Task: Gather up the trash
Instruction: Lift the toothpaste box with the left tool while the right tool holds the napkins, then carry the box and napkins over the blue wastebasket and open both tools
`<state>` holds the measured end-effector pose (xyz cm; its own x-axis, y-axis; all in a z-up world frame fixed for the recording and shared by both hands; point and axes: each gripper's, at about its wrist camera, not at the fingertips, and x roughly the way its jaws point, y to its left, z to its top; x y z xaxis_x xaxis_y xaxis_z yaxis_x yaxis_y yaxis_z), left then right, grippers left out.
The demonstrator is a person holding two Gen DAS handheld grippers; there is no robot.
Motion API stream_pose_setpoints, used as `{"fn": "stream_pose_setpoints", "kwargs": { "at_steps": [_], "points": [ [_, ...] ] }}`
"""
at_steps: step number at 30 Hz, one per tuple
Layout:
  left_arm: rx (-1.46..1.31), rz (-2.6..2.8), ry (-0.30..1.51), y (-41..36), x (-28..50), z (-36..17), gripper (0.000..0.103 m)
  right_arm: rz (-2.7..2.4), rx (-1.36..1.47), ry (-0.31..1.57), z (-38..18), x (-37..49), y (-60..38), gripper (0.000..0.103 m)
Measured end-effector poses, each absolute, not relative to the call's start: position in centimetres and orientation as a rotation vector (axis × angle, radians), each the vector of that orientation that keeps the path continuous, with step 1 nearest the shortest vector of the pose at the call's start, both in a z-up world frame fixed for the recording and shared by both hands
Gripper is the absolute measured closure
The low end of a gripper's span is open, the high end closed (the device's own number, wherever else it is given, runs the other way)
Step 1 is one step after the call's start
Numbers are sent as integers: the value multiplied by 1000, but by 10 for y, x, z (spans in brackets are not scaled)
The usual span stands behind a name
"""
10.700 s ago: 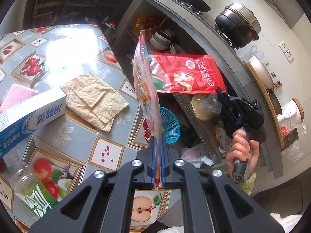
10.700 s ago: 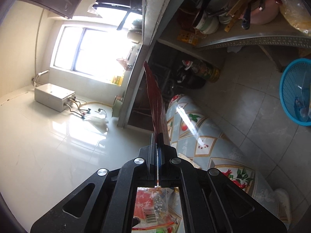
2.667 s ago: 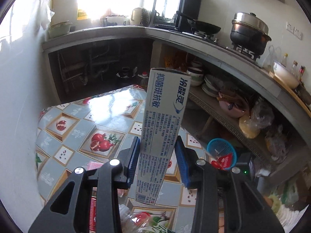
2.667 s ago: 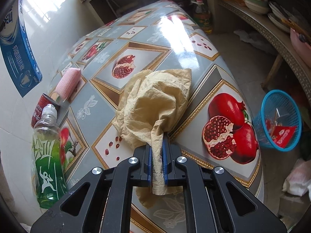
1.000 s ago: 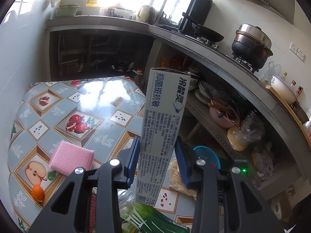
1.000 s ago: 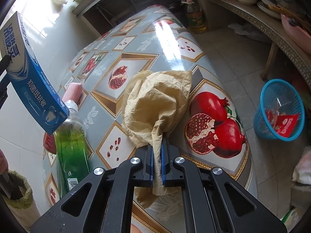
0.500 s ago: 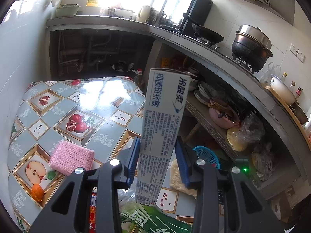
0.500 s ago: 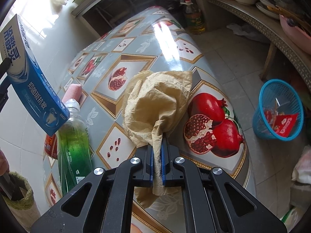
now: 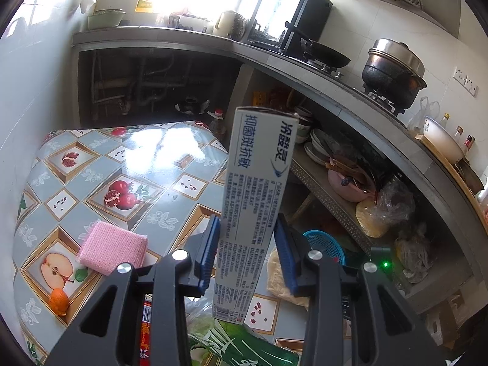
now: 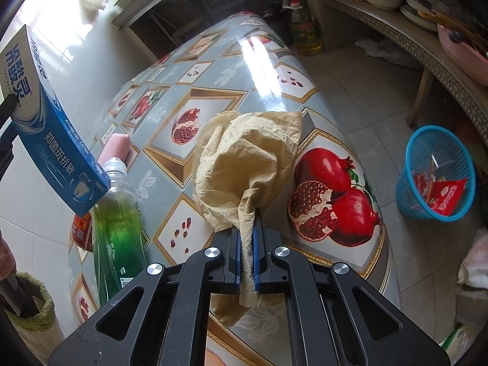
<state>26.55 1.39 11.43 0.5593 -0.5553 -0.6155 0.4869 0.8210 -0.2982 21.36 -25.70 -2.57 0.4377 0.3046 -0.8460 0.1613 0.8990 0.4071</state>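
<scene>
A kitchen table [image 10: 213, 97] under a fruit-patterned oilcloth stands beside open counter shelves. We hold our left gripper [image 9: 248, 259] clamped on an upright toothpaste box [image 9: 254, 201], raised above the table. Our right gripper [image 10: 247, 253] is closed on a fold of crumpled tan paper [image 10: 244, 158], most of which lies on the oilcloth. A blue basket [image 10: 436, 170] on the floor beside the table contains a red wrapper [image 10: 446, 195]. Near the box we see a green bottle [image 10: 117, 228] and a pink sponge [image 9: 111, 248].

toothpaste box [image 9: 257, 201]: blue-white, upright, lifted | crumpled tan paper [image 10: 244, 158]: bunched on table
</scene>
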Motion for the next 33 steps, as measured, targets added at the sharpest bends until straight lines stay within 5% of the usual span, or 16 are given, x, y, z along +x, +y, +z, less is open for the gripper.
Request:
{"fn": "stream_pose_setpoints", "kwargs": {
  "at_steps": [33],
  "points": [
    [45, -614, 670, -23, 227, 141, 68, 103, 541, 1040, 0, 193, -289, 98]
  ]
}}
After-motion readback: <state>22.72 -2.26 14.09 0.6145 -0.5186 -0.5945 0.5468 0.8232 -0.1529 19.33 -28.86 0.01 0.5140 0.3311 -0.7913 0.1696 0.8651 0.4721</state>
